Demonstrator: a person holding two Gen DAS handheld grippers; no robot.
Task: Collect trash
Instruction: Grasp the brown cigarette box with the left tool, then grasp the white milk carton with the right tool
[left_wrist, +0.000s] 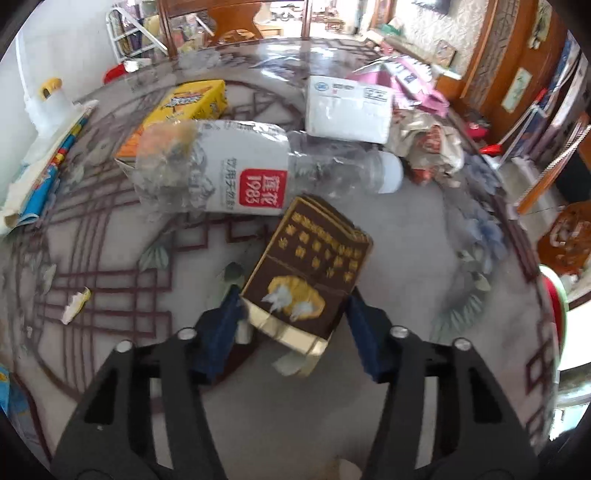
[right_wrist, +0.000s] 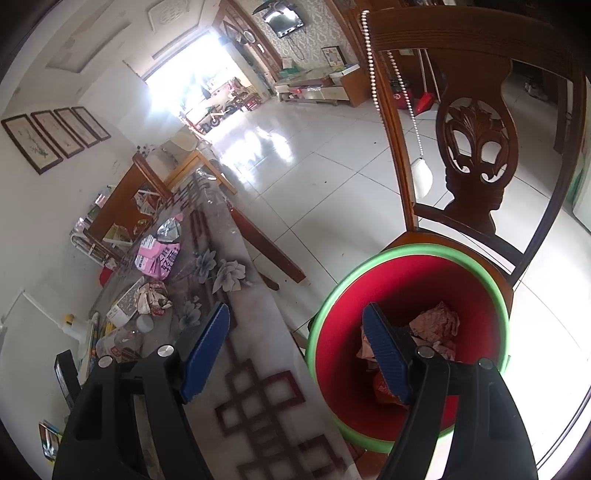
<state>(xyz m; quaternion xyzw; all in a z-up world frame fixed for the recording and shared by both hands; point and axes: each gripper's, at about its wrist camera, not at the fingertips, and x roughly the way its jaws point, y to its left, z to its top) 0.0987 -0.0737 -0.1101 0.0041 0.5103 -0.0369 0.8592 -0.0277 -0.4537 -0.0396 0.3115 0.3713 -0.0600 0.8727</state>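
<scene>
My left gripper (left_wrist: 293, 297) is shut on a brown cigarette box (left_wrist: 310, 266) with gold print; both blue pads press on the sides of its near end, and it tilts away over the table (left_wrist: 406, 229). Just beyond it lies a crushed clear bottle (left_wrist: 236, 170) with a white and red label. My right gripper (right_wrist: 295, 310) stands open and holds nothing, straddling the table edge and a red bin with a green rim (right_wrist: 406, 251). Crumpled paper (right_wrist: 436, 321) lies inside the bin.
More litter is on the table: a yellow carton (left_wrist: 192, 103), a white packet (left_wrist: 347, 110), a crumpled wrapper (left_wrist: 432, 147), pink packaging (left_wrist: 402, 81) and a small scrap (left_wrist: 75, 302). The bin sits on a carved wooden chair (right_wrist: 476, 140) by the table's edge.
</scene>
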